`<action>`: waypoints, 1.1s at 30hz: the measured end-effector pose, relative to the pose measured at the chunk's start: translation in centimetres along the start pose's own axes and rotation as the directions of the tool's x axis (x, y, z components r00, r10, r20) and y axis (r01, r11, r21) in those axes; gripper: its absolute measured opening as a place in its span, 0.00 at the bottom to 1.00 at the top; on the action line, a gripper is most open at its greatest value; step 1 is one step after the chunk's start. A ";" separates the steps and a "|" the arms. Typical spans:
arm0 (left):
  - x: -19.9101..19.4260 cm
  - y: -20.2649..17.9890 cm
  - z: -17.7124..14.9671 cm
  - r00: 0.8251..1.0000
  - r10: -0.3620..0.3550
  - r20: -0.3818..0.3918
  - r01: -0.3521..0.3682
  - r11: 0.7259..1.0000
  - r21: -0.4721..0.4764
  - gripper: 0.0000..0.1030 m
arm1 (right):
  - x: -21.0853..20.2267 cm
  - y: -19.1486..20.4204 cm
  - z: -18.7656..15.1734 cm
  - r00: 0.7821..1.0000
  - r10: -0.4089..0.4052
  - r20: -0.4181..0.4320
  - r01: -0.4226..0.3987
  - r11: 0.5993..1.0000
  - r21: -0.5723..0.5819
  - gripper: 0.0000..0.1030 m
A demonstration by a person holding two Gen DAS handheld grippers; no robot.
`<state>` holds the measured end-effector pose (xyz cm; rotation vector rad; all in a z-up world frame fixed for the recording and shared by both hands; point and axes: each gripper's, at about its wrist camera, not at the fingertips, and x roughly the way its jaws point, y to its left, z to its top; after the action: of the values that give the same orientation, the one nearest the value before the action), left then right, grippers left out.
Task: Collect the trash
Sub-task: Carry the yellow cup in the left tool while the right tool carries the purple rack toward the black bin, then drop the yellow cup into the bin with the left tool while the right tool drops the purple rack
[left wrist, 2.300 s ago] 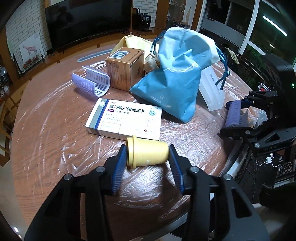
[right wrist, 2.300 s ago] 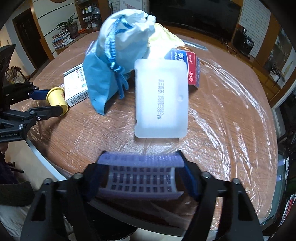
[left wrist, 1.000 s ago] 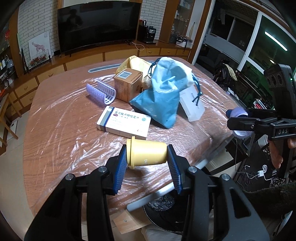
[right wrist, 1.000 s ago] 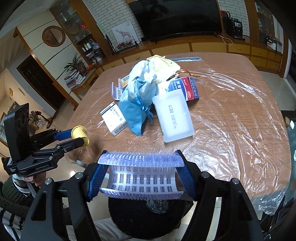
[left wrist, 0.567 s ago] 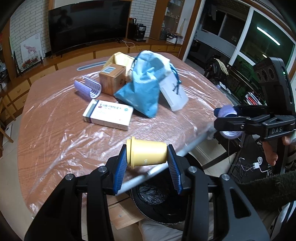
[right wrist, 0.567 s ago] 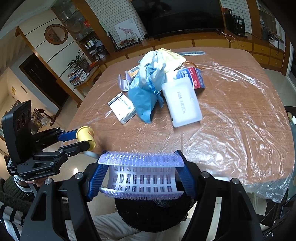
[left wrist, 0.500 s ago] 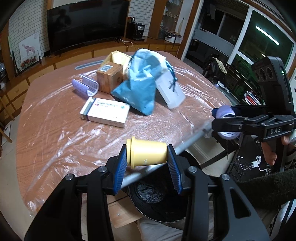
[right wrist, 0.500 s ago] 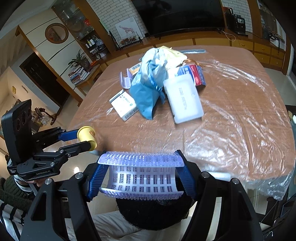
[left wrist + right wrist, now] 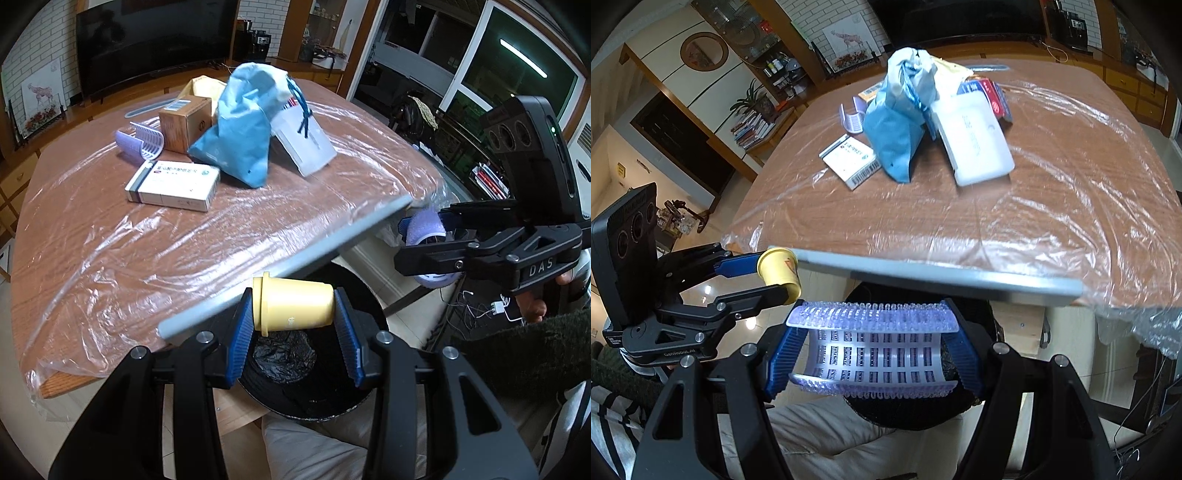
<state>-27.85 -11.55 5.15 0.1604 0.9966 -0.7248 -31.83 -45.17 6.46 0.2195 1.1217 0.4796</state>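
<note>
Now hanging past the near edge of the wooden table [image 9: 92,229] wrapped in clear plastic film, where a second ago more of the tabletop was lying underneath both views. Coming further into view below: the round black trash bin [image 9: 314,373] lined with a black bag, just under the table's grey edge strip. Sitting unmoved on the table: the blue drawstring cloth bag [image 9: 245,122], leaning against the frosted white plastic case [image 9: 308,146]; beside it the brown cardboard box [image 9: 184,122], the white medicine carton [image 9: 173,184] lying flat, and a lilac curved plastic grid piece [image 9: 140,142], all well apart from the bin.

Pinching a second lilac curved plastic grid piece [image 9: 873,347] across its ends: the right hand-held gripper [image 9: 873,350], holding it over the bin's rim. Clamping a small yellow plastic cup [image 9: 293,304] on its side between blue pads: the left hand-held gripper [image 9: 293,332], holding it directly above the bin opening. Showing at the right of the left view: a dark knitted sleeve [image 9: 524,354].
</note>
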 end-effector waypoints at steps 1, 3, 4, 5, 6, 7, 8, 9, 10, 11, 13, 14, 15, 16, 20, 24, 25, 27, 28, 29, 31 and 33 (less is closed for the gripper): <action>0.1 -0.1 -0.1 1.000 0.000 -0.003 0.000 1.000 0.002 0.43 | 0.1 0.0 -0.2 1.000 0.000 -0.005 0.000 1.000 0.001 0.68; 0.3 -0.2 -0.5 1.000 -0.003 -0.011 0.003 1.000 0.006 0.43 | 0.3 0.1 -0.5 1.000 0.000 -0.013 0.000 1.000 0.000 0.68; 0.4 -0.3 -0.6 1.000 -0.004 -0.016 0.004 1.000 0.010 0.43 | 0.4 0.1 -0.7 1.000 -0.003 -0.018 0.003 1.000 -0.001 0.68; 0.5 -0.4 -0.9 1.000 -0.005 -0.022 0.005 1.000 0.013 0.43 | 0.4 0.1 -0.7 1.000 -0.006 -0.021 0.006 1.000 -0.001 0.68; 0.7 -0.4 -1.0 1.000 -0.005 -0.026 0.006 1.000 0.015 0.43 | 0.6 0.1 -0.9 1.000 -0.009 -0.029 0.009 1.000 -0.002 0.68; 0.8 -0.5 -1.1 0.999 -0.006 -0.031 0.006 1.000 0.017 0.43 | 0.7 0.0 -1.1 0.999 -0.011 -0.033 0.011 1.000 -0.001 0.68; 1.1 -0.5 -1.4 0.999 -0.004 -0.040 0.005 1.000 0.021 0.43 | 0.9 0.0 -1.3 0.999 -0.016 -0.041 0.016 1.000 0.000 0.68; 1.3 -0.6 -1.5 0.999 -0.004 -0.047 0.005 1.000 0.023 0.43 | 1.2 -0.1 -1.5 0.999 -0.022 -0.049 0.022 1.000 -0.001 0.68; 1.6 -0.6 -1.7 0.998 -0.003 -0.055 0.005 1.000 0.025 0.43 | 1.4 -0.2 -1.6 0.998 -0.026 -0.056 0.026 1.000 -0.001 0.68; 1.8 -0.6 -1.9 0.998 -0.004 -0.062 0.006 1.000 0.023 0.43 | 1.6 -0.3 -1.8 0.998 -0.027 -0.062 0.027 1.000 0.001 0.68; 2.3 -0.6 -2.2 0.997 -0.006 -0.075 0.007 1.000 0.022 0.43 | 2.1 -0.5 -2.2 0.997 -0.031 -0.073 0.032 0.999 0.003 0.68; 2.6 -0.6 -2.5 0.996 -0.004 -0.084 0.006 1.000 0.022 0.43 | 2.4 -0.6 -2.4 0.996 -0.038 -0.080 0.038 0.999 0.000 0.68; 2.9 -0.6 -2.7 0.996 -0.005 -0.090 0.007 1.000 0.022 0.43 | 2.8 -0.6 -2.6 0.995 -0.044 -0.087 0.044 0.999 -0.003 0.68; 3.2 -0.6 -2.9 0.995 -0.006 -0.098 0.008 1.000 0.024 0.43 | 3.1 -0.7 -2.7 0.994 -0.049 -0.094 0.049 0.999 -0.005 0.68; 4.3 -0.6 -3.7 0.992 -0.006 -0.126 0.010 1.000 0.028 0.43 | 4.3 -1.0 -3.1 0.991 -0.067 -0.115 0.066 0.998 -0.014 0.68; 5.2 -0.5 -4.2 0.989 -0.008 -0.147 0.012 0.999 0.030 0.43 | 5.6 -1.3 -3.5 0.988 -0.074 -0.135 0.073 0.997 -0.009 0.68; 5.5 -0.4 -4.4 0.988 -0.008 -0.153 0.013 0.999 0.029 0.43 | 5.8 -1.4 -3.6 0.987 -0.077 -0.139 0.076 0.997 -0.011 0.68; 5.8 -0.4 -4.5 0.987 -0.009 -0.160 0.014 1.000 0.028 0.43 | 6.3 -1.4 -3.7 0.986 -0.085 -0.145 0.083 0.996 -0.016 0.68; 6.0 -0.4 -4.5 0.987 -0.009 -0.163 0.014 0.999 0.029 0.43 | 6.5 -1.5 -3.8 0.985 -0.089 -0.148 0.088 0.996 -0.018 0.68; 6.2 -0.4 -4.6 0.986 -0.008 -0.167 0.013 0.999 0.031 0.43 | 6.6 -1.5 -3.8 0.984 -0.091 -0.151 0.090 0.996 -0.018 0.68; 6.6 -0.4 -4.9 0.985 -0.004 -0.174 0.011 0.999 0.039 0.43 | 7.0 -1.7 -3.9 0.983 -0.093 -0.157 0.092 0.996 -0.015 0.68; 7.0 -0.4 -5.0 0.984 -0.002 -0.179 0.010 0.999 0.042 0.43 | 7.3 -1.8 -4.0 0.982 -0.102 -0.159 0.100 0.995 -0.017 0.68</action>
<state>-29.28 -13.00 -3.24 0.2637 1.1537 -0.7473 -32.41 -43.49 -1.88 0.1164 1.2809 0.4173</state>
